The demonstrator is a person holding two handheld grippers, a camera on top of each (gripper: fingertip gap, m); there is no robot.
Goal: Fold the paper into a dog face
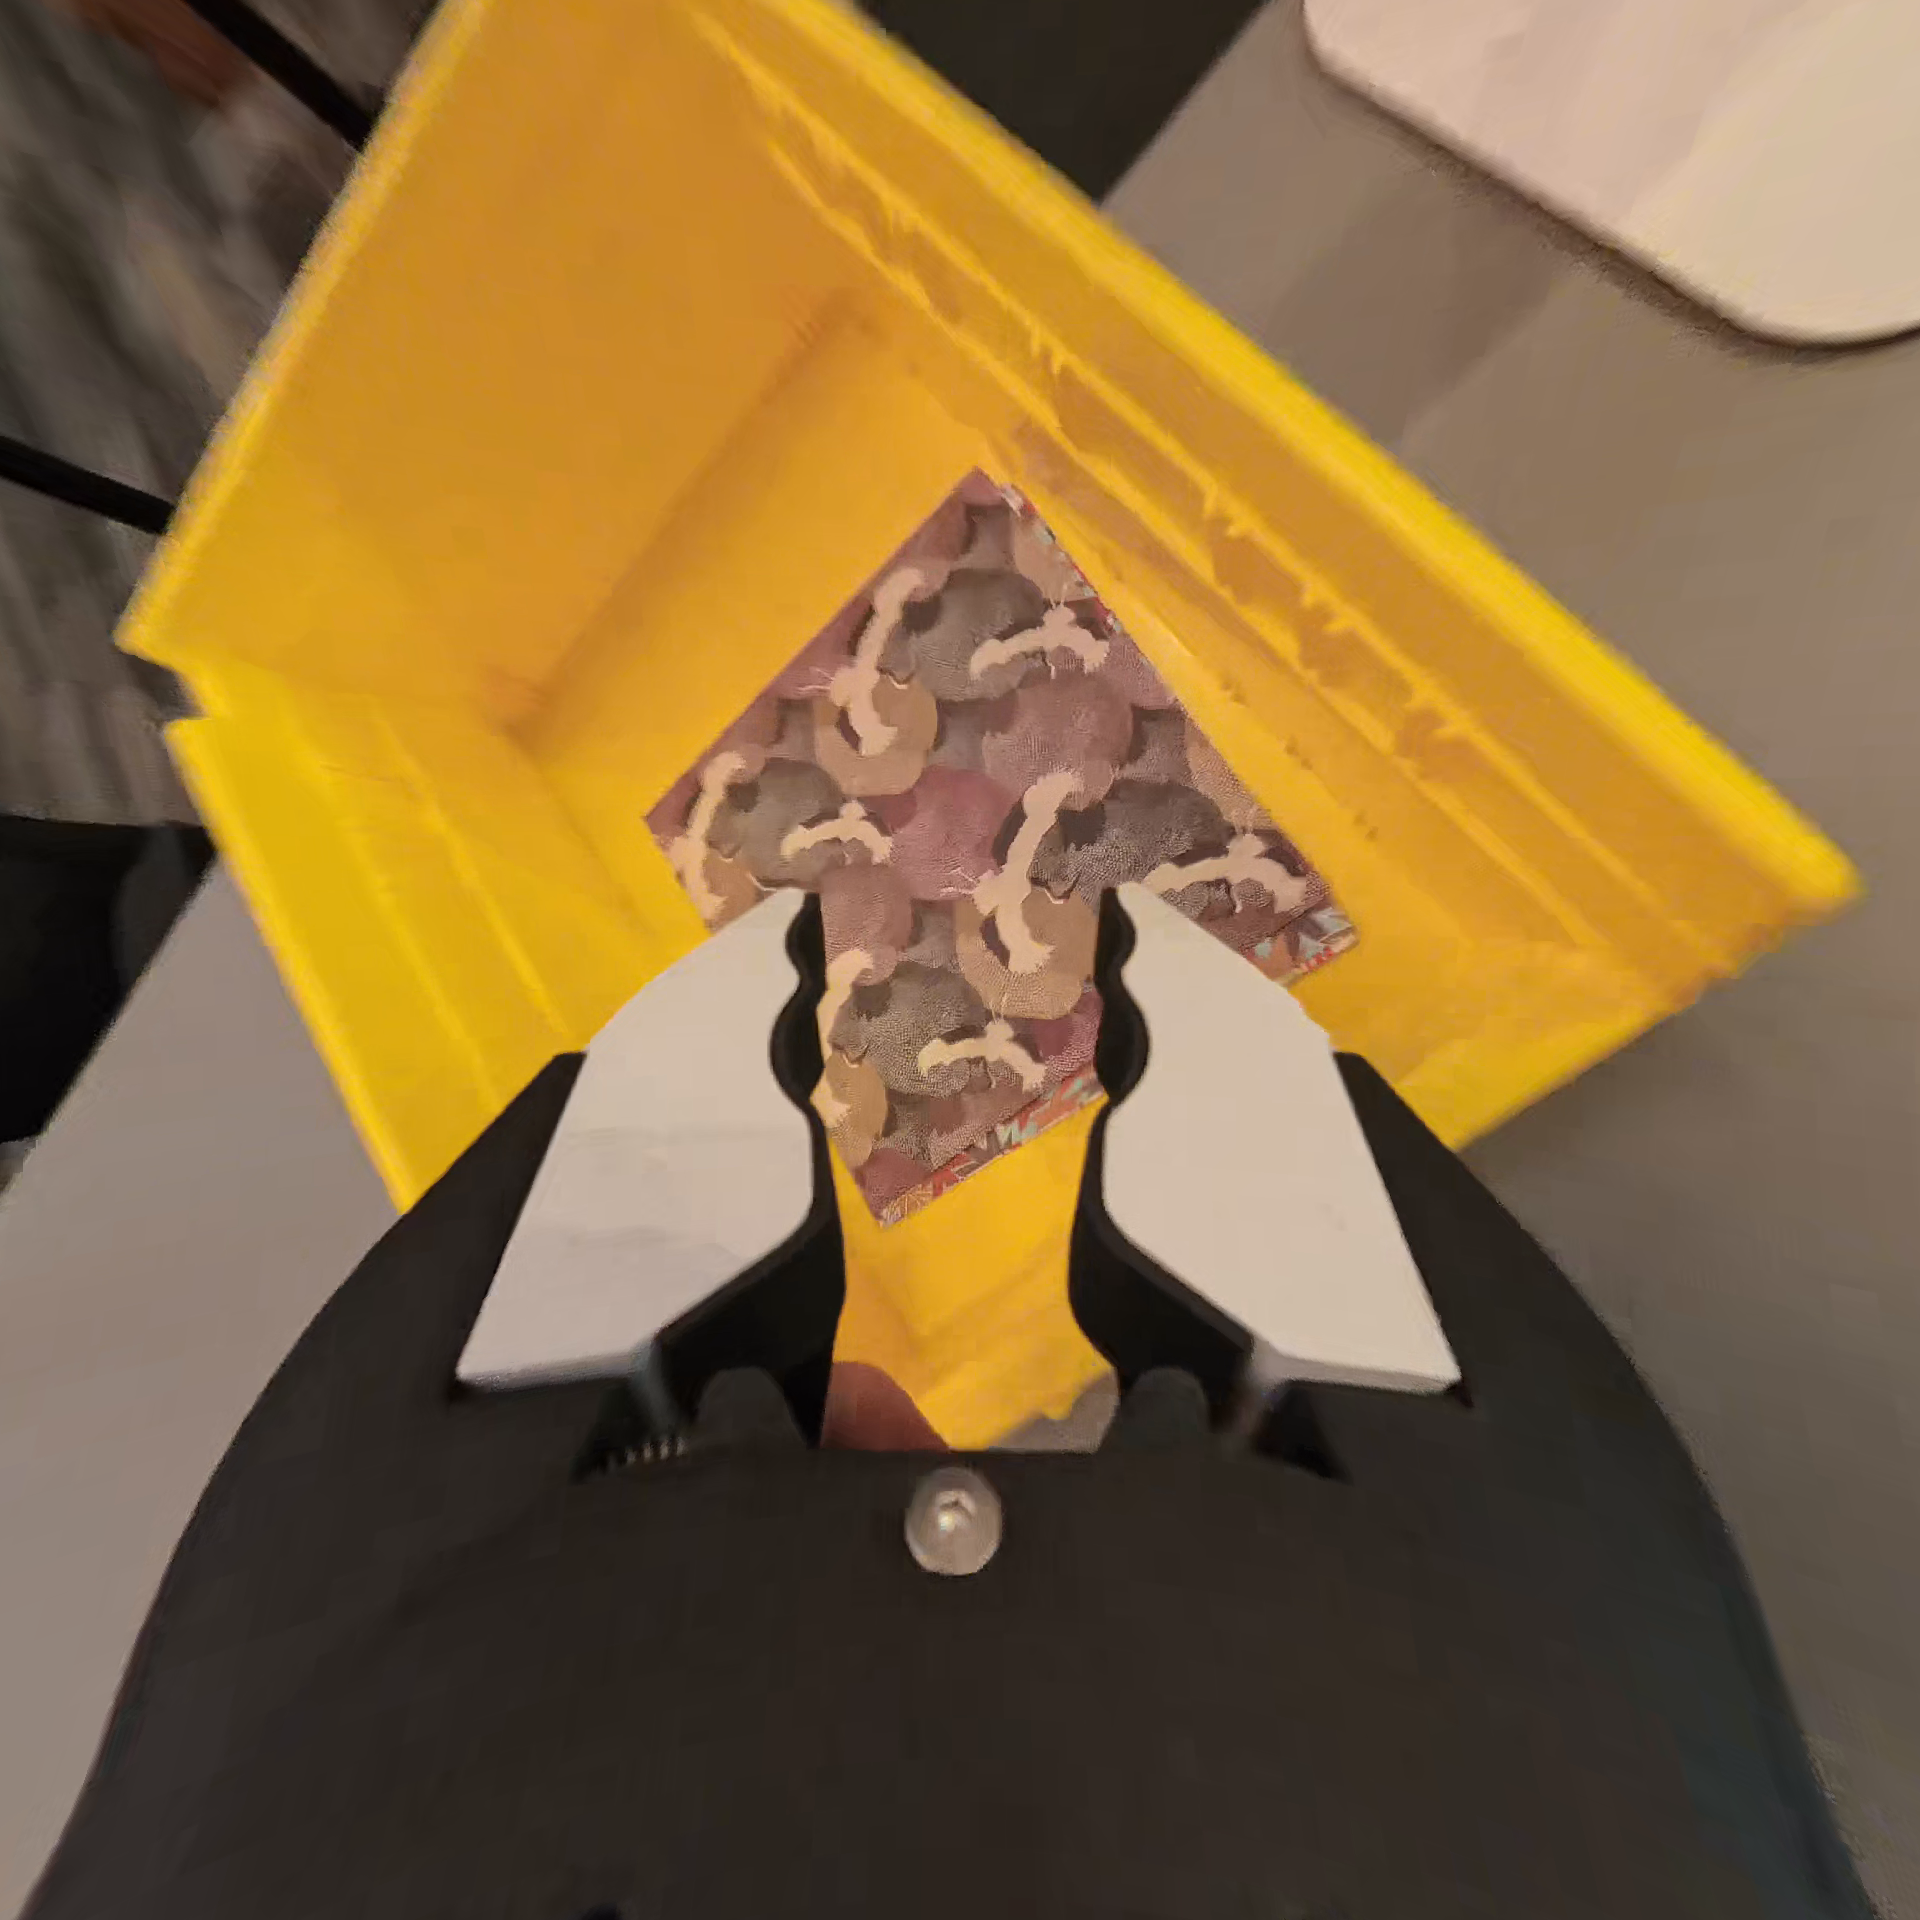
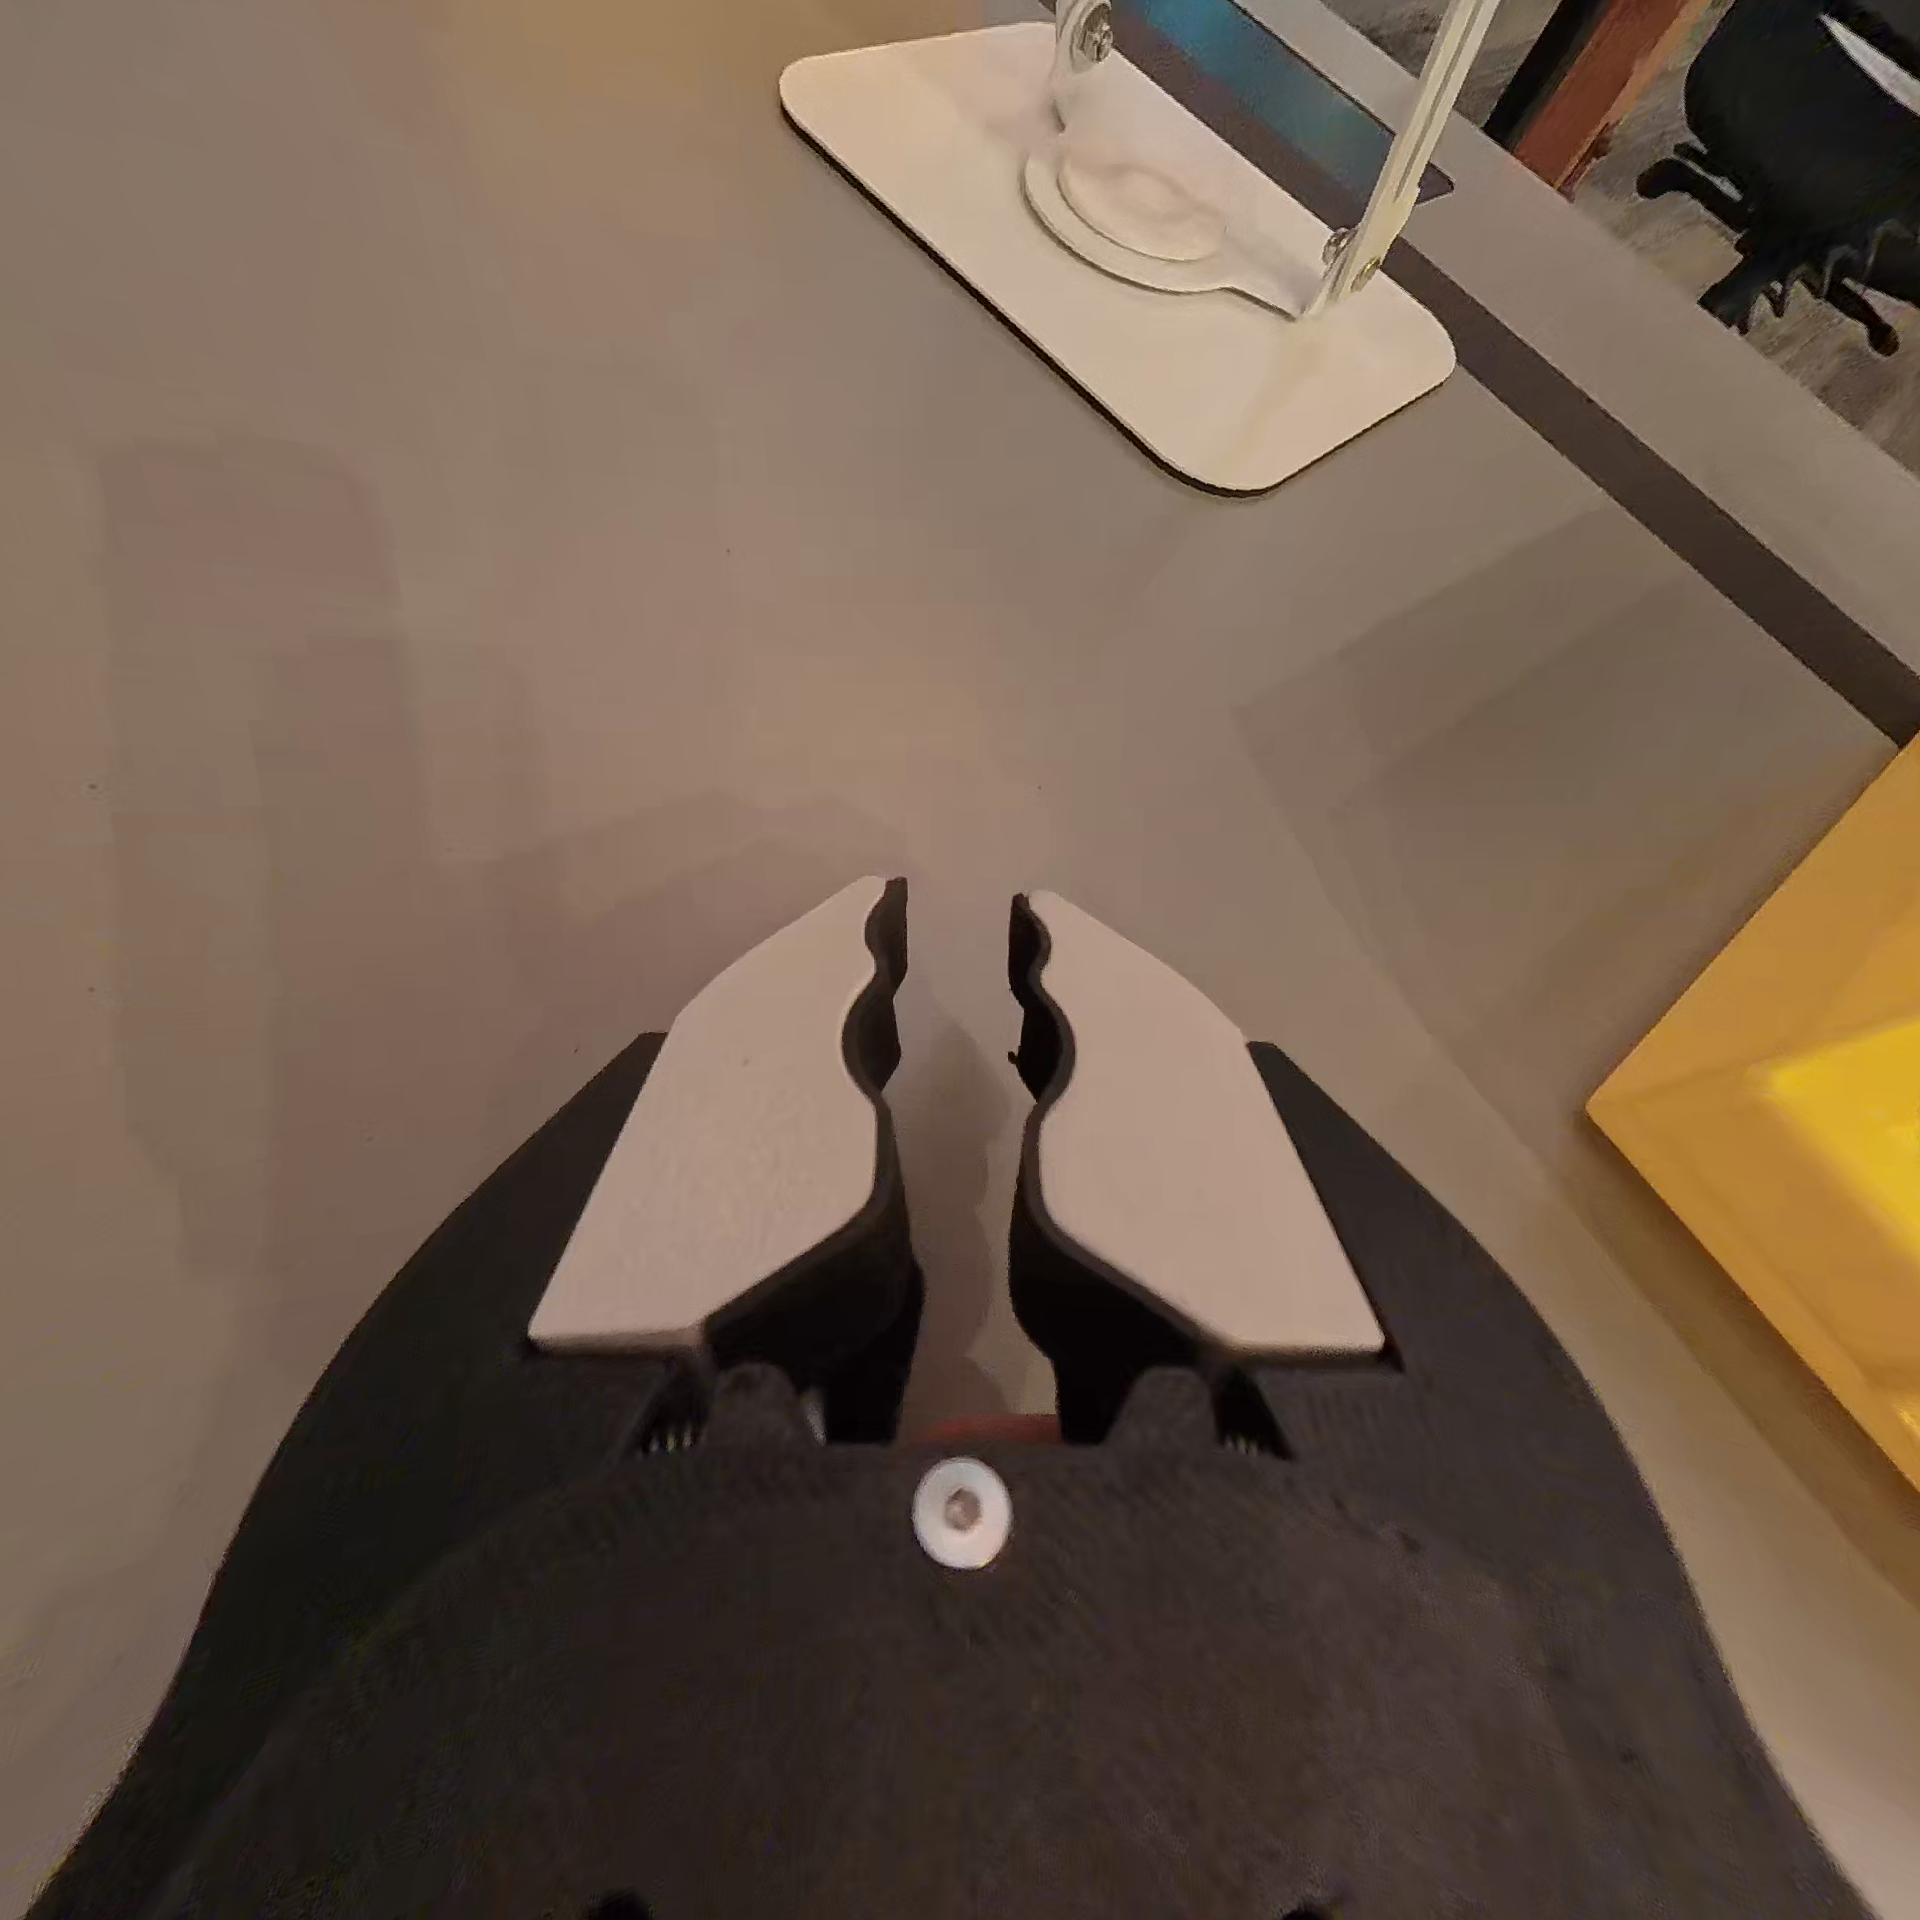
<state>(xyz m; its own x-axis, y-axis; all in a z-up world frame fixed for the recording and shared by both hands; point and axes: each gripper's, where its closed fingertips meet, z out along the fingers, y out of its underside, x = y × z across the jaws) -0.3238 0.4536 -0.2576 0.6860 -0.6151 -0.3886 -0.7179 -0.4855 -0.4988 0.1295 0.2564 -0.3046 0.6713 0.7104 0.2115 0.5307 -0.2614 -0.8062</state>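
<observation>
Paper (image 1: 961, 831), patterned, flat on floor of yellow bin (image 1: 582, 436). Left claw (image 1: 951, 914) parted above it, gripping nothing. Right claw (image 2: 958, 904) parted too, empty, over bare grey desk (image 2: 520, 520); white stand base (image 2: 1122, 260) beyond.

Yellow bin (image 1: 582, 343), white stand base (image 2: 1132, 270), grey table (image 2: 520, 520)

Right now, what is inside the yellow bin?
A square of patterned paper lies flat on the floor of the yellow bin, with a second sheet's edge peeking beneath it. The open left tool covers the paper's near sides and part of the bin.
</observation>
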